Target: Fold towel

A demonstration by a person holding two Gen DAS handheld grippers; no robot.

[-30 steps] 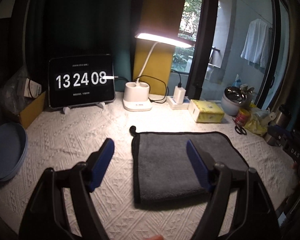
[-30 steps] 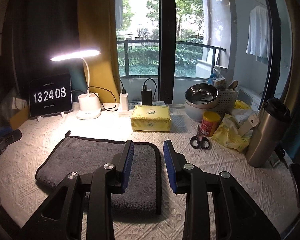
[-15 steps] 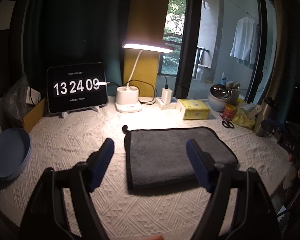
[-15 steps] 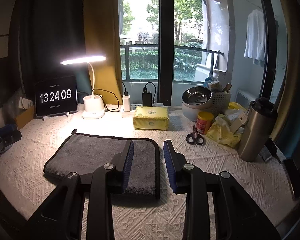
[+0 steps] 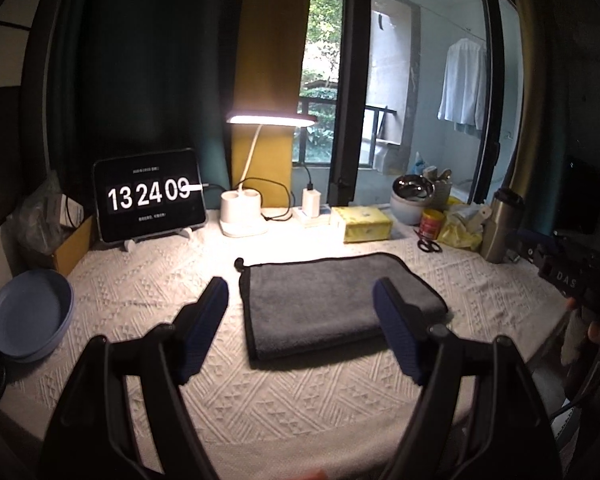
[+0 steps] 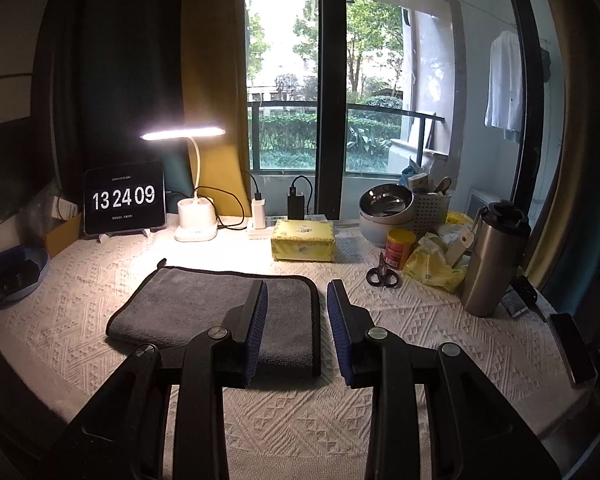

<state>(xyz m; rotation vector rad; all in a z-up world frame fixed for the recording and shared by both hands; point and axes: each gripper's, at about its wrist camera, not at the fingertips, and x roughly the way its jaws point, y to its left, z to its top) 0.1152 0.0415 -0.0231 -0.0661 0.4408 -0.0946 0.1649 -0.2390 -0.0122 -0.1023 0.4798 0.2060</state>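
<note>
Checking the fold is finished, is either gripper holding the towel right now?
No, the left gripper and right gripper are both open, with the grey towel lying flat, apparently already folded.

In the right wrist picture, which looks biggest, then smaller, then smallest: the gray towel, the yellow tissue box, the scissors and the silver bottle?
1. gray towel, by far the biggest.
2. silver bottle.
3. yellow tissue box; close to the bottle, and it sits farther back, so this order is unsure.
4. scissors, smallest.

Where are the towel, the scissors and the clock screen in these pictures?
towel (image 6: 204,300), right wrist view, on its flat grey top.
scissors (image 6: 382,276), right wrist view, on the black handles.
clock screen (image 5: 149,196), left wrist view, on the white digits.
</note>
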